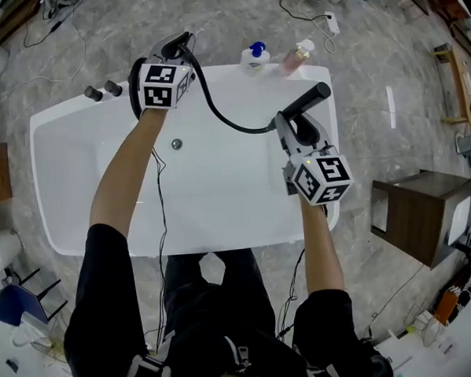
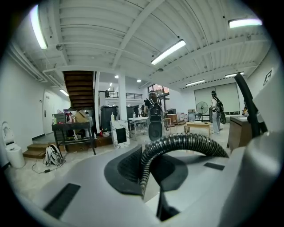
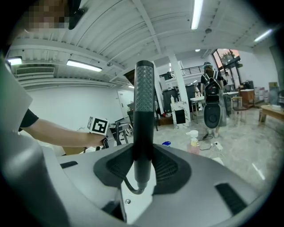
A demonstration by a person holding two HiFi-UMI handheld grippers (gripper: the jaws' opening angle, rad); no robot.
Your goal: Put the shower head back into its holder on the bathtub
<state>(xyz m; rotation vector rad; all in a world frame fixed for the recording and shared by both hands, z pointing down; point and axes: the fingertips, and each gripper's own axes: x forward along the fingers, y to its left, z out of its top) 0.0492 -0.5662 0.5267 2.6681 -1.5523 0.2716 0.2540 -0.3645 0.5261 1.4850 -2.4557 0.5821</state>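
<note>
The left gripper [image 2: 150, 170] is clenched on the ribbed black hose [image 2: 186, 142], which arches up out of its pads and off to the right. This grip likely keeps the slack under control so it does not drag the head off line. The right gripper [image 3: 137, 172] grasps the shower head [image 3: 144, 102] low on its dark handle. The head stands upright between the jaws with the hose joint just below the pads, leaving the upper part free to seat. Seen from the head view, the shower head sits over the right rim of the white bathtub [image 1: 59, 130], near the far right corner. The left gripper is at the far rim beside two dark knobs [image 1: 103, 91] at the far left corner. I cannot pick out the holder itself. Two bottles [image 1: 276, 57] stand at the far edge.
</note>
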